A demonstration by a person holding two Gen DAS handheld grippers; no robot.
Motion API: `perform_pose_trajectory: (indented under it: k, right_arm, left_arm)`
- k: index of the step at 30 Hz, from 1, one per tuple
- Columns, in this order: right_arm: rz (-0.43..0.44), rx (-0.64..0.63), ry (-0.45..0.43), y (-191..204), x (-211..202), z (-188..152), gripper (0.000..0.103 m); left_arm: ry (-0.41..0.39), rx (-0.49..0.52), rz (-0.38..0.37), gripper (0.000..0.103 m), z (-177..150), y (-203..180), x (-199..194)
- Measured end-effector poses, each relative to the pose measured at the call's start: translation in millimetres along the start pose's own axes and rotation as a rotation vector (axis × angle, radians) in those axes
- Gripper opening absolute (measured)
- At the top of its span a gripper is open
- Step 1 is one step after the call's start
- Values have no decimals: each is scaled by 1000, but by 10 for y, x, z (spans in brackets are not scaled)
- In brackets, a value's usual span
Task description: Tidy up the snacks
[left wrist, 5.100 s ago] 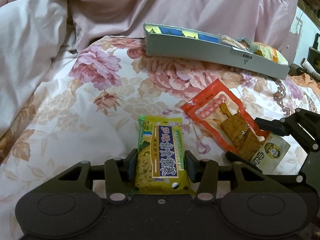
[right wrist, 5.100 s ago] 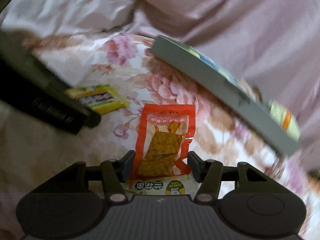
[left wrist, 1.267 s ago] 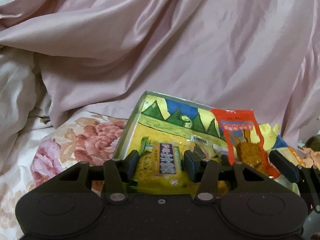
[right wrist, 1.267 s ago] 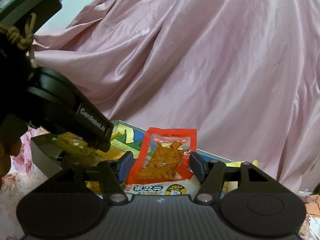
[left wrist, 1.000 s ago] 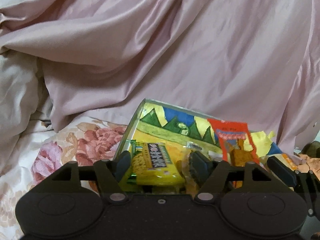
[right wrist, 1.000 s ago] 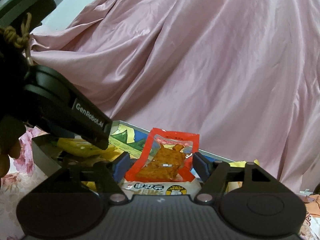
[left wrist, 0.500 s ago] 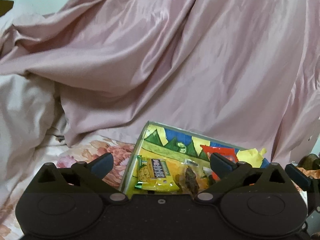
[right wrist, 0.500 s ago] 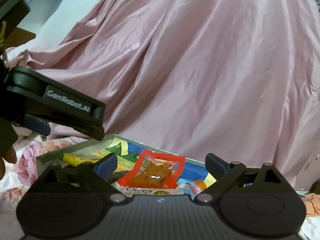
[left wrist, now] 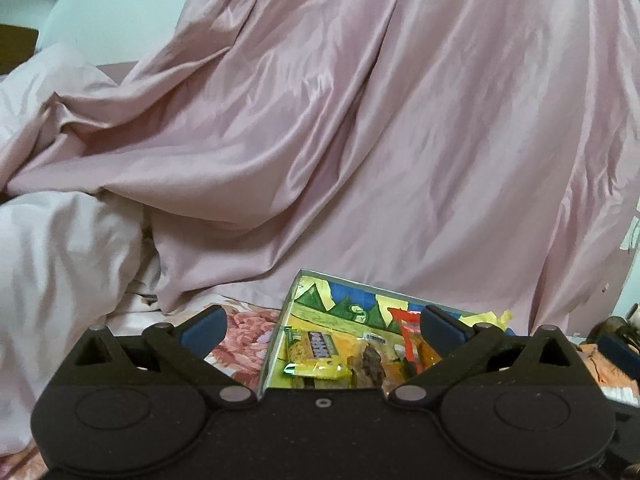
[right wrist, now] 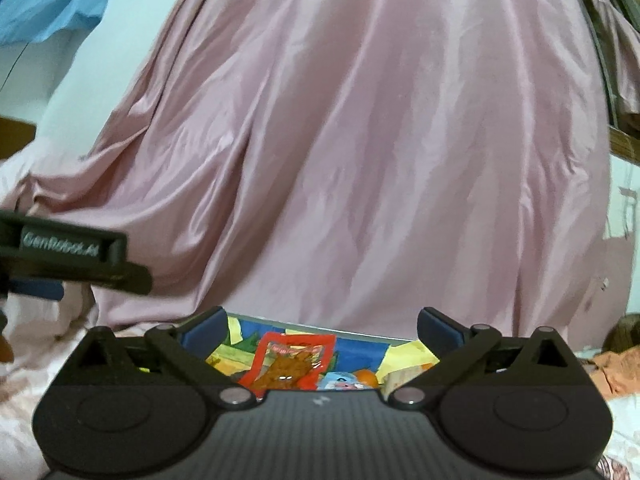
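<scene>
- Low in the middle of the left wrist view, the left gripper point(left wrist: 322, 326) stands with its two blue-padded fingers point(left wrist: 202, 328) spread wide apart, nothing between them.
- Just beyond those fingers, lower centre of the frame, sits a shallow grey box point(left wrist: 290, 300) with a bright painted lining of green peaks, blue and yellow.
- Inside the box, a yellow snack packet point(left wrist: 314, 350) lies toward its left side; a clear pack with a dark brown piece point(left wrist: 370, 362) is just right of it, touching or overlapping, and a red-edged packet point(left wrist: 406, 332) lies further right, partly hidden by the right finger.
- Lower left of the box, a floral bedsheet point(left wrist: 244, 332) shows; pink satin bedding point(left wrist: 360, 140) fills the upper frame.
- At the bottom of the right wrist view, the right gripper point(right wrist: 322, 326) also has its fingers held wide apart and empty.
- Between and below them, the red packet point(right wrist: 294, 364) of brown snack lies flat in the same box point(right wrist: 360, 334), with an orange and blue wrapper point(right wrist: 356, 378) just right of it.
- At the left edge of that view, the black body of the left gripper point(right wrist: 72, 254) juts in, blurred.
</scene>
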State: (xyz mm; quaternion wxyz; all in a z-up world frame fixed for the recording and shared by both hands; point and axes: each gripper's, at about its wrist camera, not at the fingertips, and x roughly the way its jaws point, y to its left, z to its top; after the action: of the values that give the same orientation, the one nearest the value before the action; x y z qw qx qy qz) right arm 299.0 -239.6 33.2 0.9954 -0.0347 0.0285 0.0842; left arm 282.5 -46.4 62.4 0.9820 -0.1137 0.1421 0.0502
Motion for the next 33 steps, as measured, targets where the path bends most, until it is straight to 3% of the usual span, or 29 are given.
perform_pose_trajectory:
  k: [14,33]
  right_arm:
    - [-23,65,-8,-65,-625,161,103]
    - [-65,22,-34,93,-1363,105,103]
  left_arm:
    - [-41,59,13,102,-76,27,-664]
    - [-49,100,-2,102,-364,146,-1238]
